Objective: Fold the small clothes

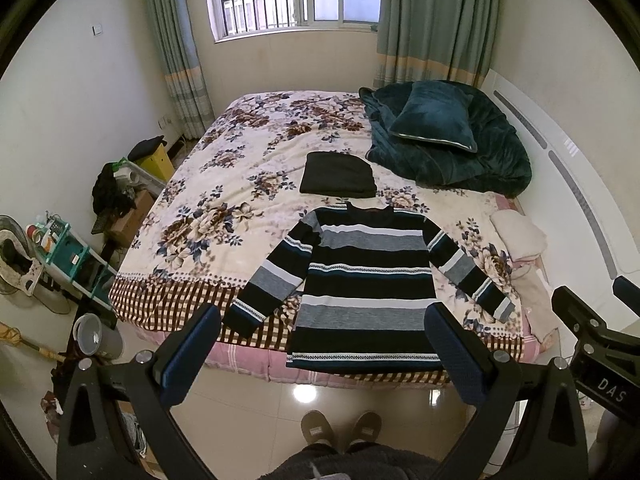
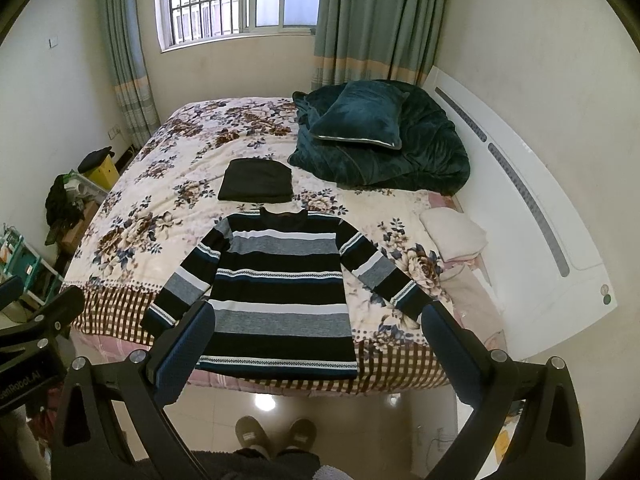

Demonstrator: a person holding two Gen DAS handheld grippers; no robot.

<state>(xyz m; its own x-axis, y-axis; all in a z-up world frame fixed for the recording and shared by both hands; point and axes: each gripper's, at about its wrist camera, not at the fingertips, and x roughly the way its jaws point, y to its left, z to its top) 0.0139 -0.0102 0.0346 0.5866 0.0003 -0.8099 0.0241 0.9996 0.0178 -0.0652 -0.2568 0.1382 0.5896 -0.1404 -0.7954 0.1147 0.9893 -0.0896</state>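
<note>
A striped long-sleeved sweater (image 1: 366, 284) in black, grey, white and teal lies flat on the bed, sleeves spread, hem at the near edge; it also shows in the right wrist view (image 2: 280, 288). A folded black garment (image 1: 338, 174) (image 2: 256, 182) lies just beyond its collar. My left gripper (image 1: 324, 344) is open and empty, held above the floor in front of the hem. My right gripper (image 2: 320, 344) is open and empty, at a similar height, to the right of the left one.
The bed (image 1: 224, 184) has a floral cover. A teal quilt and pillow (image 1: 444, 136) sit at its far right. A folded pale cloth (image 1: 518, 236) lies at the right edge. Shelves, boxes and a bin (image 1: 96, 336) crowd the left floor. My slippered feet (image 1: 340, 428) stand by the bed.
</note>
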